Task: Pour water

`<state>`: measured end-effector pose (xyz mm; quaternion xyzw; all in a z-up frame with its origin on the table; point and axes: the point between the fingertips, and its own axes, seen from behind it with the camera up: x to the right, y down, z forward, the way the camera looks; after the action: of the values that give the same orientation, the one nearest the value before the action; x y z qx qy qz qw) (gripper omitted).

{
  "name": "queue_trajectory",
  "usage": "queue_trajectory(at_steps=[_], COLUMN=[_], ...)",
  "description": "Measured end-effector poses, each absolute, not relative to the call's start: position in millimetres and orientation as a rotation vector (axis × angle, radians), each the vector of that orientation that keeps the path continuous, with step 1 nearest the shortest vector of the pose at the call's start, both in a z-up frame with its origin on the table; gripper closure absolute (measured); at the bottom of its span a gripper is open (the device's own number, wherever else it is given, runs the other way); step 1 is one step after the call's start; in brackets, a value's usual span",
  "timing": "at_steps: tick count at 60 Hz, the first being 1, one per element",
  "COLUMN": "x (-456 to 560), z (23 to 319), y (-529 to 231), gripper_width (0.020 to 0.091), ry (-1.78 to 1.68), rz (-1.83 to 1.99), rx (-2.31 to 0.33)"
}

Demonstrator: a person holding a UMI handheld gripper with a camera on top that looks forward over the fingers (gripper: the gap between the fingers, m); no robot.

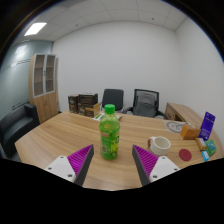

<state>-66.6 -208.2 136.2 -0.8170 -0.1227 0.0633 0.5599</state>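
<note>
A green plastic bottle (109,133) with a green cap and a yellow-green label stands upright on the wooden table (60,137), just ahead of my fingers and between their lines. My gripper (112,157) is open, its two magenta pads (82,160) spread wide to either side of the bottle's base without touching it. A white cup (160,144) sits on the table to the right of the bottle, just beyond the right finger.
A red round object (185,157) lies right of the cup. Further right are a purple box (206,126) and other small items. Office chairs (145,103) stand behind the table, and a wooden cabinet (44,87) is by the left wall.
</note>
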Motion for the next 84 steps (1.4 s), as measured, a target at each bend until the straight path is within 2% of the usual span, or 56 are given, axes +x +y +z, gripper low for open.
queue_trajectory(at_steps=[21,26,29,32,33,40,46,47,64,84], x=[-113,-112,-115,-134,-134,-136,-133,-133,-124,-78], z=[117,102,91,69,67,71,73,74,73,85], y=[-118,-96,-83,-36,-33,-30,-30,-29,-28,-20], gripper_width=[0.0314,0.0329,0.0376,0.0495,0.0513,0.0559,0.0636,0.0673,0.0675,0.0676], ry=[-0.141,-0.093,-0.072,-0.057,-0.049,-0.007,-0.008,-0.008,0.068,0.848], rz=[0.028,0.018,0.026,0.013,0.008,0.038,0.055,0.058,0.194,0.844], rx=[-1.922,-1.913,-1.909,-1.878,-1.869,-1.832,-1.794,-1.789,-1.839,-1.802])
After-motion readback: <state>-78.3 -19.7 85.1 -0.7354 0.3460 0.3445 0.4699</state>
